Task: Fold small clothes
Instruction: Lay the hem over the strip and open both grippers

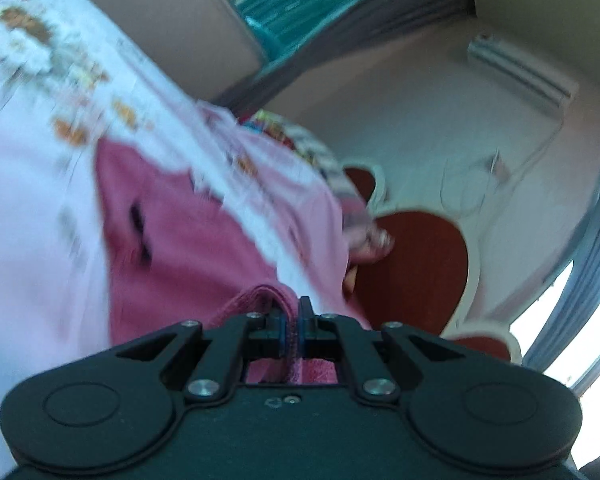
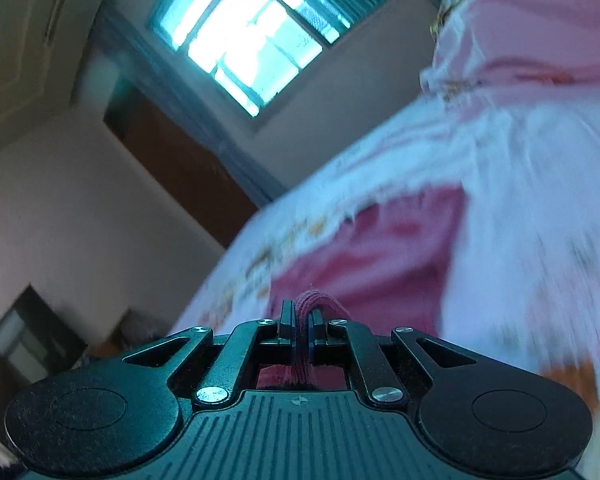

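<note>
1. Both tongs are pressed together on cloth: the left gripper (image 1: 294, 322) pinches a bunched edge of the dark pink garment (image 1: 188, 248), and the right gripper (image 2: 300, 330) pinches another bunched edge of the same dark pink garment (image 2: 380, 252)
2. Between each pair of blue-lined pads a fold of the pink fabric is squeezed flat, and more of it shows below, through the opening in each gripper's frame
3. From both pinched edges the garment runs forward onto the bed sheet (image 1: 32, 184), a pale pink and white cloth with blurred orange and brown prints; in the right wrist view the bed sheet (image 2: 520, 200) fills the right side of the picture
4. A small dark slit-like mark sits on the garment in the left wrist view, toward its left edge
5. At the far edge of the bed in the left wrist view lies a heap of other clothes (image 1: 300, 140), pale pink with multicoloured prints, too blurred to name
6. Off the bed's right edge stands a dark red chair (image 1: 416, 272) with a pale rim, and a wall-mounted air conditioner (image 1: 520, 76) hangs beyond it
7. Past the bed in the right wrist view a bright barred window (image 2: 252, 32) is set in the wall, with a brown door (image 2: 188, 172) below it
</note>
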Demonstrator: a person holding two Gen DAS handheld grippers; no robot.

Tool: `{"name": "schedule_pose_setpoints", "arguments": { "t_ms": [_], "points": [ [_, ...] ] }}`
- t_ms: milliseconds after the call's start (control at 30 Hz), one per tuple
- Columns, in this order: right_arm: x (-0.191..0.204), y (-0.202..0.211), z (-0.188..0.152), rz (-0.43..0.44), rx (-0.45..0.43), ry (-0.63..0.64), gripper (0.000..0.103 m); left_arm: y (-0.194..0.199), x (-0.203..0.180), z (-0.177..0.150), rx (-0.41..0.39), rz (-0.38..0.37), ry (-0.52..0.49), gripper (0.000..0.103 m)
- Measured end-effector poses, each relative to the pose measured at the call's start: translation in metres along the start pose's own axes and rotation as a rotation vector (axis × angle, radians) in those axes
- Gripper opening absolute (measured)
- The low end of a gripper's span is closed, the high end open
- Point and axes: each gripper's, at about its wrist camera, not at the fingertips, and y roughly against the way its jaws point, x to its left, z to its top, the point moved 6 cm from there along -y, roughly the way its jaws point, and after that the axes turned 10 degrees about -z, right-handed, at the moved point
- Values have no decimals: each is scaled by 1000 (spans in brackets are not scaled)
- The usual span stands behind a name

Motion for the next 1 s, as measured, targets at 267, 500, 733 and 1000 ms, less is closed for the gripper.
{"name": "schedule_pose_setpoints", "arguments": {
  "t_ms": [267, 500, 733, 1000],
  "points": [
    [-64, -138, 113, -49, 4, -127, 5, -99, 92, 110, -45, 62, 4, 4],
    [-177, -234, 113, -308, 73, -296, 16, -142, 198, 119, 10, 360, 84, 30],
    [-165, -166, 116, -269, -144, -57, 42, -88, 156, 128, -73, 339, -91, 83],
    [-130, -195, 88, -386, 0, 316, 42, -148, 149, 100, 309, 518, -474, 69]
  ]
}}
